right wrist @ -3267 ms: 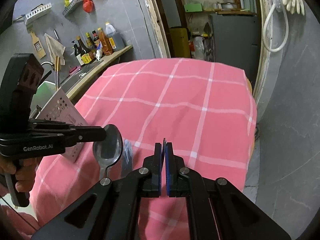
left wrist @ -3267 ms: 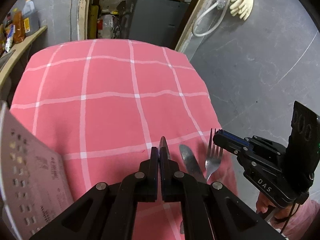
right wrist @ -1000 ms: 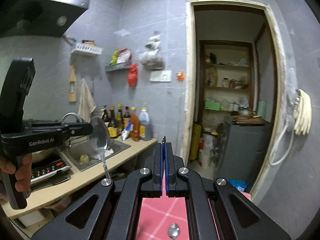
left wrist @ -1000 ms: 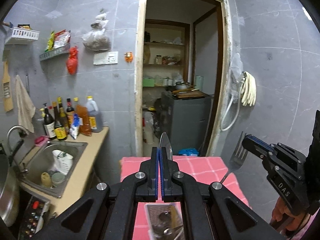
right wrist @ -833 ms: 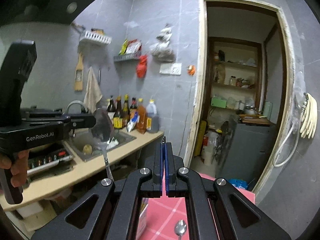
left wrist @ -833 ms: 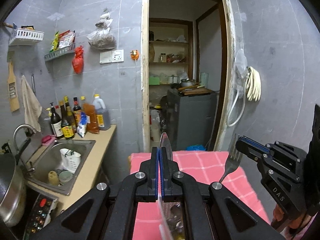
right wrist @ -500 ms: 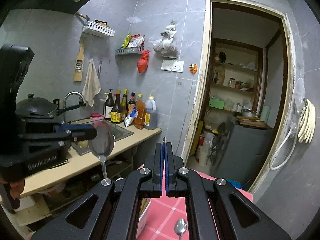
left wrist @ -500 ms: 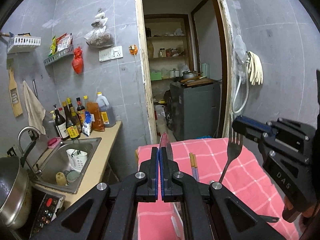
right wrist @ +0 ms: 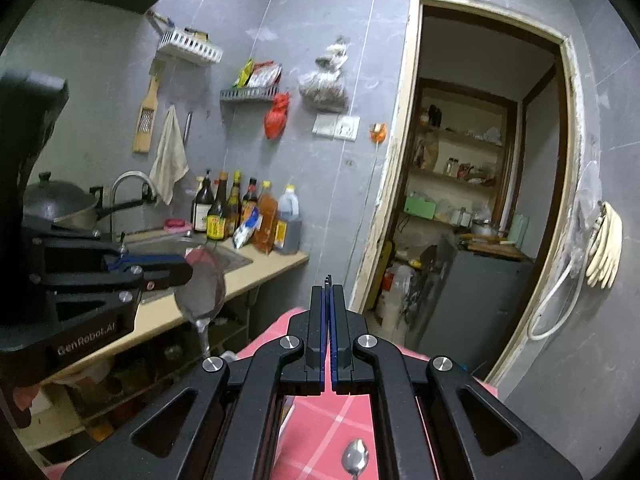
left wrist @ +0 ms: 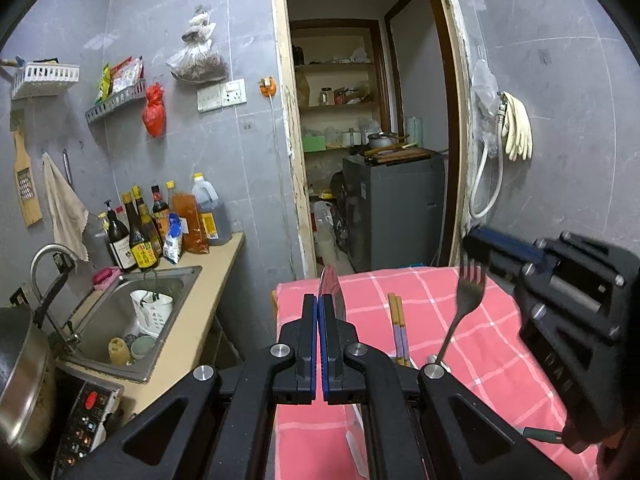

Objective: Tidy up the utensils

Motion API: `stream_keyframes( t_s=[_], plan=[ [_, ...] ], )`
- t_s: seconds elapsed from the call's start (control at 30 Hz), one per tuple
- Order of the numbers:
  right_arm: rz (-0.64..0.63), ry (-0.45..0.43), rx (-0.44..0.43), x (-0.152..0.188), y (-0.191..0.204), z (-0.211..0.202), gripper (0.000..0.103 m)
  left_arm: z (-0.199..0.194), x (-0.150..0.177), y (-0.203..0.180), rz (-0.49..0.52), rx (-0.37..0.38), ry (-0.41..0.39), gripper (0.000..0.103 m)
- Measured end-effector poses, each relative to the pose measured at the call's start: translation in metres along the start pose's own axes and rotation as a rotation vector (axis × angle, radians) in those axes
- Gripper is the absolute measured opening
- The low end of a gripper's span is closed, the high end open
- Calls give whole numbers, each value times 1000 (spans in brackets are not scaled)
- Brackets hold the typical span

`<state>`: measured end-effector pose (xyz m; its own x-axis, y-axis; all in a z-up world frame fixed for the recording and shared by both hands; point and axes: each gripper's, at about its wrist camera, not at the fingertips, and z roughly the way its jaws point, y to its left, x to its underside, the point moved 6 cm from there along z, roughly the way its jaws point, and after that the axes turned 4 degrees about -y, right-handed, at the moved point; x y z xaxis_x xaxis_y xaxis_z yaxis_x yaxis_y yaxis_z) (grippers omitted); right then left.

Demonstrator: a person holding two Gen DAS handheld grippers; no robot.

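Your left gripper is raised above the near end of the pink checked tablecloth and tips slightly downward toward the far wall. Its jaws are pressed together on a spoon; in its own view you see the bowl edge-on, as a thin blade rising from between the pads, and from the right wrist view the round bowl shows beside the fingertips with the handle hanging down below them.

Your right gripper sits to the right of it, at a similar height and nearly level, with its jaws clamped on a fork. The tines point up at the fingertips and the handle slants down and to the left toward the table; only the tine tips show in its own view.

On the cloth below, a pair of chopsticks lies lengthwise between the two held pieces, and a second spoon rests near the right gripper's base. The sink and counter stand to the left.
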<state>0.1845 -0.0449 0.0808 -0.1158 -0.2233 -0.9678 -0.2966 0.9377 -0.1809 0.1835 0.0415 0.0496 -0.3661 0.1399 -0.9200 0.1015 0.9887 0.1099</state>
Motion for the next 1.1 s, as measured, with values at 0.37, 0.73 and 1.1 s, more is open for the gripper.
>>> stream_keyframes(
  t_s=[0.37,0.73,1.1],
  plan=[
    [102,8,-24,15,-14,7,2,8,7,16,-81,-2,-8,2],
    [119,9,-24,25,-6,25,2,22,8,11,-36,-37,-21,2],
    [98,106,-121,54,5,33,2,35,26,3,-51,43,101,3]
  ],
)
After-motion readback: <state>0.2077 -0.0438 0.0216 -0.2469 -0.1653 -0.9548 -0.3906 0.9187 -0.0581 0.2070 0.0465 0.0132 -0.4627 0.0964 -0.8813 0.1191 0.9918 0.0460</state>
